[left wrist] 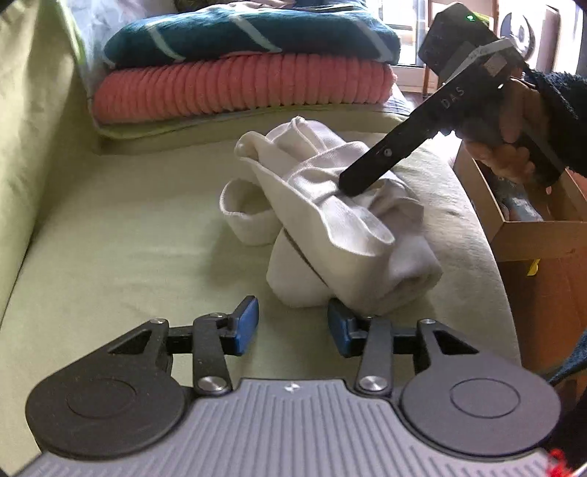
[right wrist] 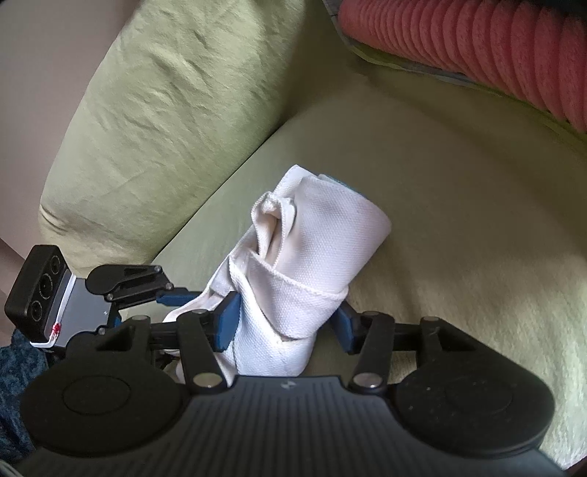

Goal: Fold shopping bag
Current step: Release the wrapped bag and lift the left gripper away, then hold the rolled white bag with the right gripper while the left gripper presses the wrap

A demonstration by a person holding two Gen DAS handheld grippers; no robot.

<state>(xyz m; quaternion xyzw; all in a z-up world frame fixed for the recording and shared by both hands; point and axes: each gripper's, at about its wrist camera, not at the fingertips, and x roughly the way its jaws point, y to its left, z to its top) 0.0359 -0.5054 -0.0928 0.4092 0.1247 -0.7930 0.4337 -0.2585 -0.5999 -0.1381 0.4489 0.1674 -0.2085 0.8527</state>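
Green sofa seat point(left wrist: 110, 227) is carrying rolled white shopping bag point(left wrist: 341, 235) in middle; folded blankets, pink point(left wrist: 238, 88) w/ teal point(left wrist: 249, 33) on top, are lying at far end.

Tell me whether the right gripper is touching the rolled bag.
Touching. In the left wrist view, the right gripper presses into the rolled bag; the right wrist view shows its jaws straddling the roll.

a pale green sofa seat point(left wrist: 110, 227) fills the scene; its back cushion point(right wrist: 165, 110) stands at the left; far on the seat a teal striped blanket point(left wrist: 249, 35) lies folded on a pink ribbed blanket point(left wrist: 242, 88); a cardboard box point(left wrist: 532, 235) sits at the right, beside the seat
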